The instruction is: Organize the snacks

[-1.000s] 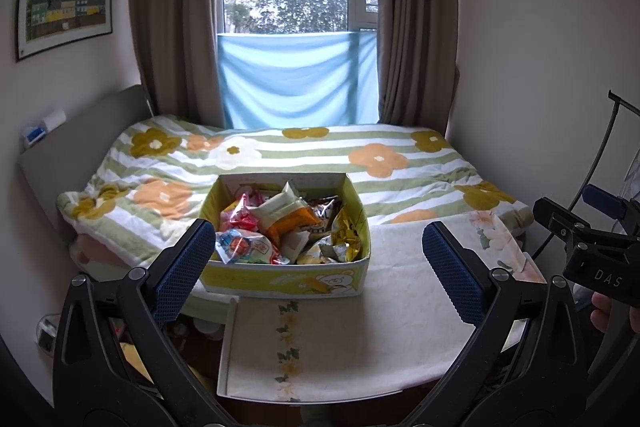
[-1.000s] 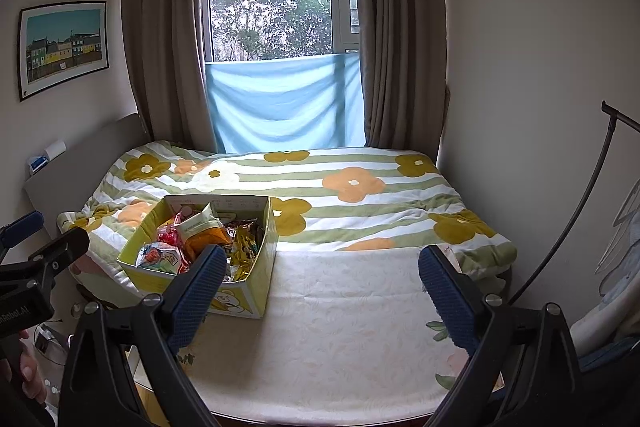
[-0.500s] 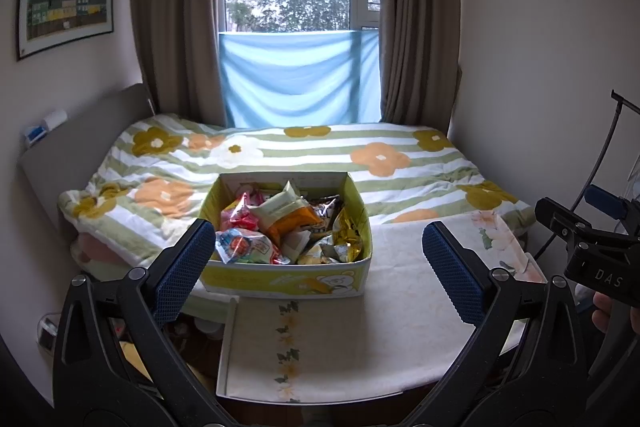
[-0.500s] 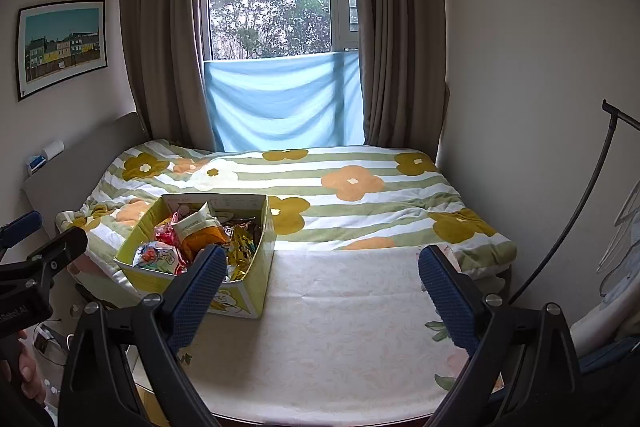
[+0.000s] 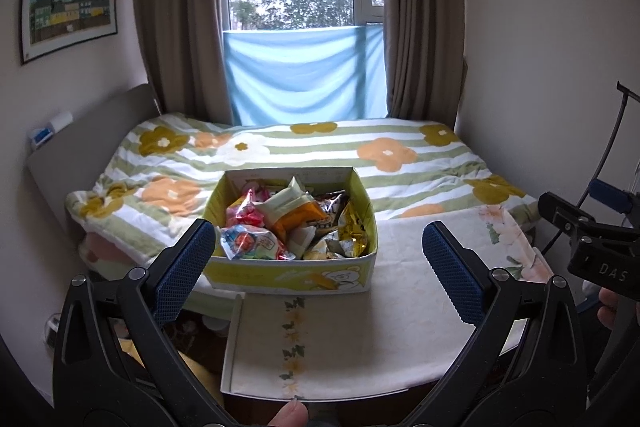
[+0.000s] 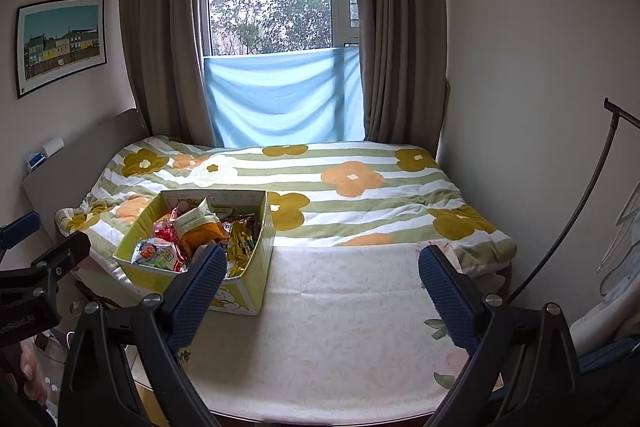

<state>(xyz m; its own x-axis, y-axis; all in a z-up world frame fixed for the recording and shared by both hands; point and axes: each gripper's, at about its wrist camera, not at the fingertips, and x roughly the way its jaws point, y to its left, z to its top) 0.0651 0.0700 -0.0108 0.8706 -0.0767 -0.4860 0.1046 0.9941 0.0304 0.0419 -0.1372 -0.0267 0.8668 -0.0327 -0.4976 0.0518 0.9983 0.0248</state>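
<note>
Both hand-held grippers, left (image 5: 318,259) and right (image 6: 320,275), hover spread wide, empty, near snack box (image 5: 292,275) at table (image 6: 340,327) edge.

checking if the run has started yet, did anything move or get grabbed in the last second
Nothing visibly changed. The left claw and the right claw stay open and empty, hovering short of the snack box, which sits unmoved on the table with its packets piled inside as before.
</note>
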